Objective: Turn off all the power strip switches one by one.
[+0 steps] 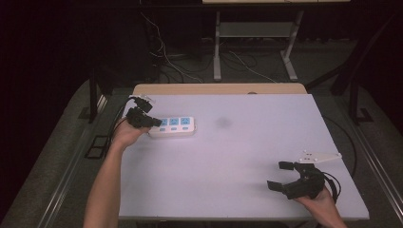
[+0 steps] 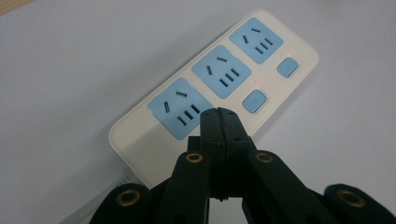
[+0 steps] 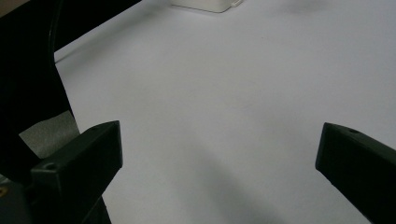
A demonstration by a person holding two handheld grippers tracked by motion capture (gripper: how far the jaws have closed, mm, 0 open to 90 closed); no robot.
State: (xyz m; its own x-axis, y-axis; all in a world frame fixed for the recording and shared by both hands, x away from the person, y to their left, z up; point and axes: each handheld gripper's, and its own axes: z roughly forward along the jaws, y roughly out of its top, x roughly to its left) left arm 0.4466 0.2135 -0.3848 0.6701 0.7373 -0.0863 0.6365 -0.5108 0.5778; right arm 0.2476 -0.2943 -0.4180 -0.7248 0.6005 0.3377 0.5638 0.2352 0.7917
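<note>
Left claw (image 2: 218, 114), jaws pressed together with nothing between them, poises its tip over the near end of a white power strip (image 2: 219, 79), beside the nearest blue socket. In the high view the power strip (image 1: 178, 127) lies at left centre of the pale surface (image 1: 237, 156). At lower right, the right claw (image 1: 280, 175) spreads wide, holding nothing.

The left gripper (image 1: 151, 121) is hovering far left, jaws pressed together; the right gripper (image 1: 280, 175) is resting near right, jaws gaping.
</note>
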